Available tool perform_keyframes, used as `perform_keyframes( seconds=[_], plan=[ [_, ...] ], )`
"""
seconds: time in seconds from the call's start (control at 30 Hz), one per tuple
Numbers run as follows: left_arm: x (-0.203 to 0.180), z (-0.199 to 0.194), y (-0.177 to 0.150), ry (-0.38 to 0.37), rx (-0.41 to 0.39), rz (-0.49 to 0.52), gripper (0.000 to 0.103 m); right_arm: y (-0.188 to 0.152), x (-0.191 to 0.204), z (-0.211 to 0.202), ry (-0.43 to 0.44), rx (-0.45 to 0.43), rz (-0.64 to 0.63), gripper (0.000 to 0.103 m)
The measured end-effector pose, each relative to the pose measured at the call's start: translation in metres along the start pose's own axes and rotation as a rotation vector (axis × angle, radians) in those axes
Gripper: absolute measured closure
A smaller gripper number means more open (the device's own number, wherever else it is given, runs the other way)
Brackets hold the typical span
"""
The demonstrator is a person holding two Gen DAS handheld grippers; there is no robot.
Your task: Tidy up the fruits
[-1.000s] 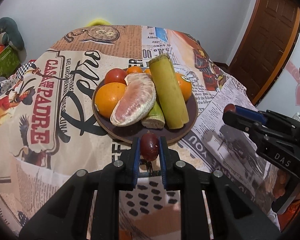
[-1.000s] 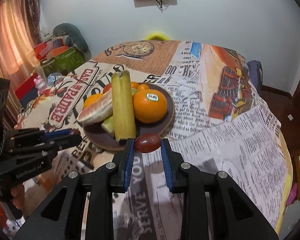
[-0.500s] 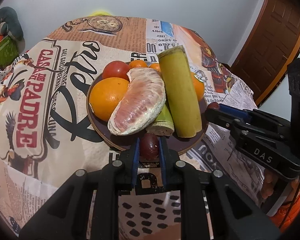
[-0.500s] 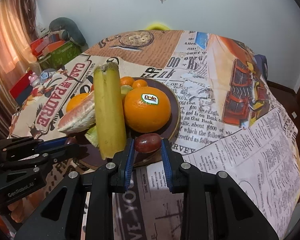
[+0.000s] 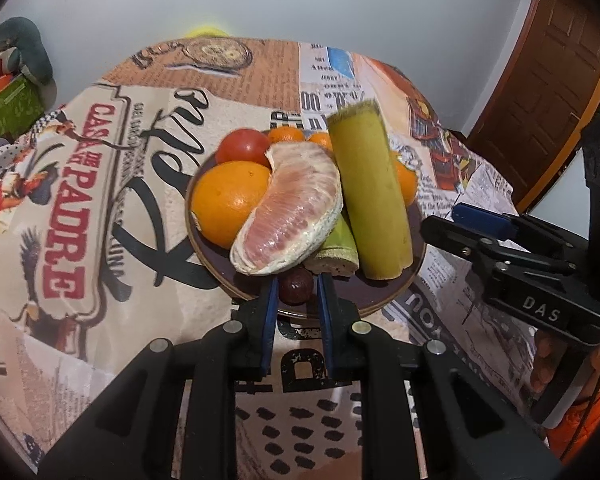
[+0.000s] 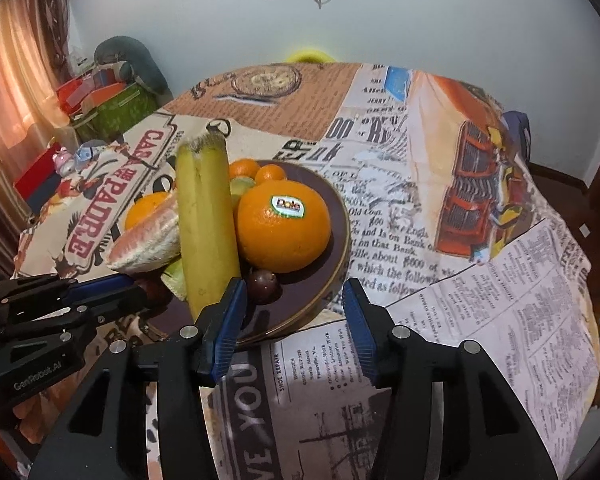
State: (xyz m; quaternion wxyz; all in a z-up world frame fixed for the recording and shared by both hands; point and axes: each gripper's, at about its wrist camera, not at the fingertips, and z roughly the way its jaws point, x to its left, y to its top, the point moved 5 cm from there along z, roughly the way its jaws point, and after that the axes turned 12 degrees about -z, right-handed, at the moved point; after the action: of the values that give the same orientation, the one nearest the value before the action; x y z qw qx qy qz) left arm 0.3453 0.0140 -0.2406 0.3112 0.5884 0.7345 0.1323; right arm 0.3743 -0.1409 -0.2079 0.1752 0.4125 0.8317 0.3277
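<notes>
A dark round plate (image 5: pixel 380 292) (image 6: pixel 336 216) holds oranges, a red tomato (image 5: pixel 242 148), a pomelo wedge (image 5: pixel 296 212), a long yellow-green stalk piece (image 5: pixel 374 188) (image 6: pixel 206 220) and a Dole orange (image 6: pixel 284 232). My left gripper (image 5: pixel 296 296) is shut on a dark red grape (image 5: pixel 296 286) at the plate's near edge, under the pomelo wedge. My right gripper (image 6: pixel 294 312) is open over the plate's near edge. A second dark grape (image 6: pixel 263 286) lies on the plate just beyond its left finger, below the Dole orange.
The round table wears a newspaper-print cloth (image 6: pixel 440 208). Boxes and a stuffed toy (image 6: pixel 112 92) stand beyond the table's left side. A brown door (image 5: pixel 548 80) is at the right. Each gripper shows in the other's view, close beside the plate.
Both grippers moved in to the plate. My right gripper opened and let its grape go onto the plate. My left gripper still holds its grape.
</notes>
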Motion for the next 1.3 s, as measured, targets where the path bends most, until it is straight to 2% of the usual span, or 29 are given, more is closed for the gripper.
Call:
perform_keyframes(
  seconds=[0.27,0.43,0.63,0.73,0.83,0.93,1.1,1.23,1.3],
  plan=[
    [-0.013,-0.054,0.007,-0.023,-0.103,0.011,0.085,0.012,0.008,-0.057,-0.034,-0.114,-0.008,0.057],
    [-0.027,-0.113,0.013,-0.019,-0.23,0.05,0.085,0.022,0.02,-0.107,-0.062,-0.214,-0.025,0.057],
    [-0.051,-0.2,0.011,-0.055,-0.406,0.094,0.085,0.03,0.039,-0.174,-0.089,-0.358,-0.037,0.057],
    [-0.06,-0.235,0.006,-0.081,-0.464,0.099,0.084,0.031,0.048,-0.204,-0.101,-0.422,-0.042,0.057],
    [-0.066,-0.263,-0.001,-0.08,-0.527,0.11,0.08,0.029,0.057,-0.232,-0.112,-0.487,-0.047,0.056],
    [-0.072,-0.293,-0.011,-0.085,-0.596,0.129,0.072,0.026,0.067,-0.256,-0.113,-0.552,-0.046,0.051],
    [-0.075,-0.321,-0.025,-0.089,-0.657,0.13,0.053,0.023,0.078,-0.274,-0.132,-0.608,-0.049,0.051],
    [-0.076,-0.331,-0.032,-0.074,-0.689,0.136,0.042,0.021,0.082,-0.277,-0.152,-0.633,-0.044,0.036],
    [-0.077,-0.336,-0.035,-0.068,-0.705,0.141,0.037,0.019,0.084,-0.281,-0.176,-0.642,-0.05,0.032]
  ],
)
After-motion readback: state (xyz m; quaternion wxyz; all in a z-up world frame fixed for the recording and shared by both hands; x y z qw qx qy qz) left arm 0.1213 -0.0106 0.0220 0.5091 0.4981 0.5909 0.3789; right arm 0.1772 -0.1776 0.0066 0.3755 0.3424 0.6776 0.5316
